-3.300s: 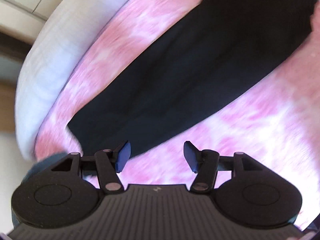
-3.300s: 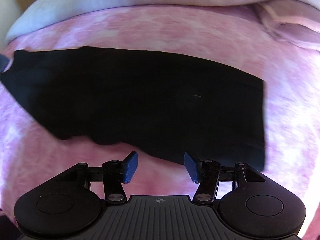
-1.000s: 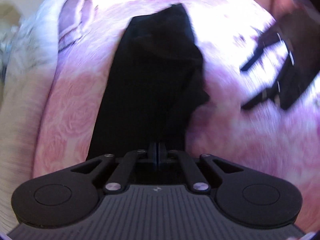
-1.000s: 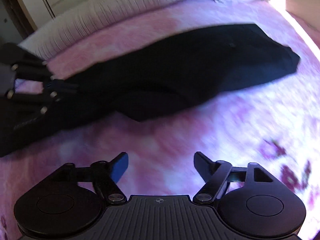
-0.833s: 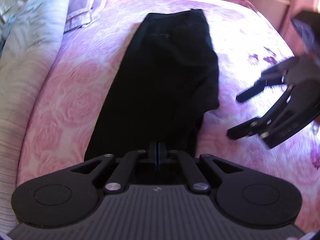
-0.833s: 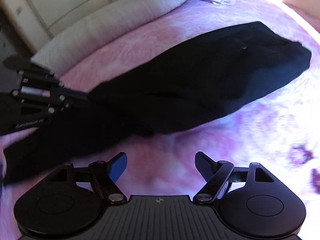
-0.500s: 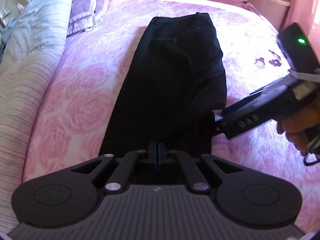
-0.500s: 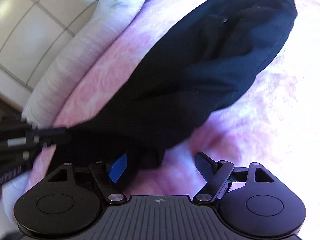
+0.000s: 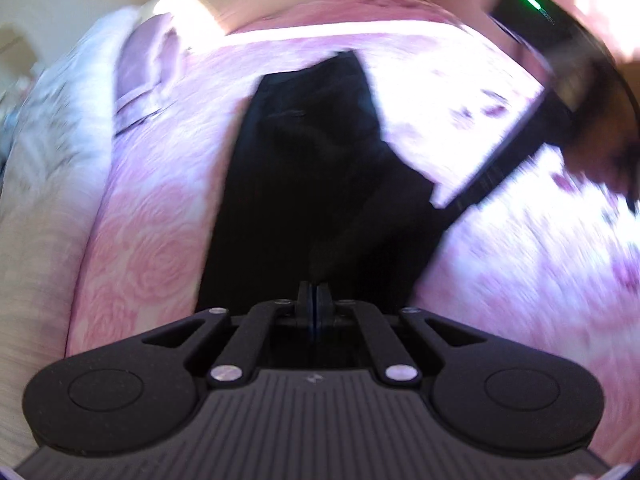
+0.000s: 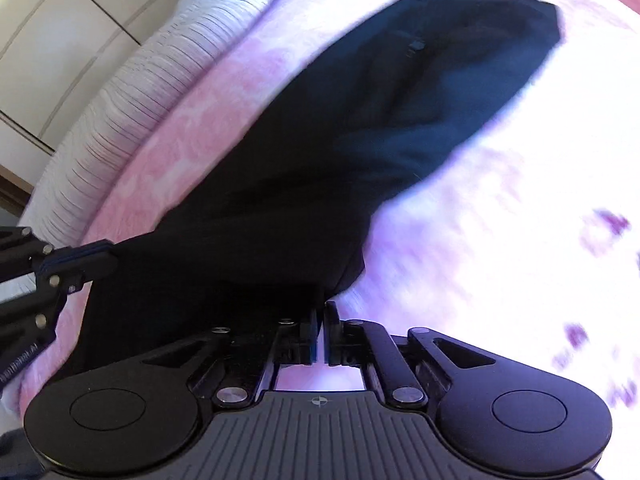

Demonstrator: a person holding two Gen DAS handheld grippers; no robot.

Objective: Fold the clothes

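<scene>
My left claw [image 9: 315, 300] is pinched tight on the near hem of the black trousers [image 9: 308, 168], cloth caught between its pads. My right claw [image 10: 323, 320] has its fingers nearly together, a thin gap showing; whether it has the trousers' edge I cannot tell. From both claws the trousers stretch away along the pink rose bedspread [image 9: 148, 248], waistband at the far end. Beside the trousers' far end lies a lilac pillow [image 9: 148, 64], and a striped quilt [image 10: 132, 104] runs along their far side
</scene>
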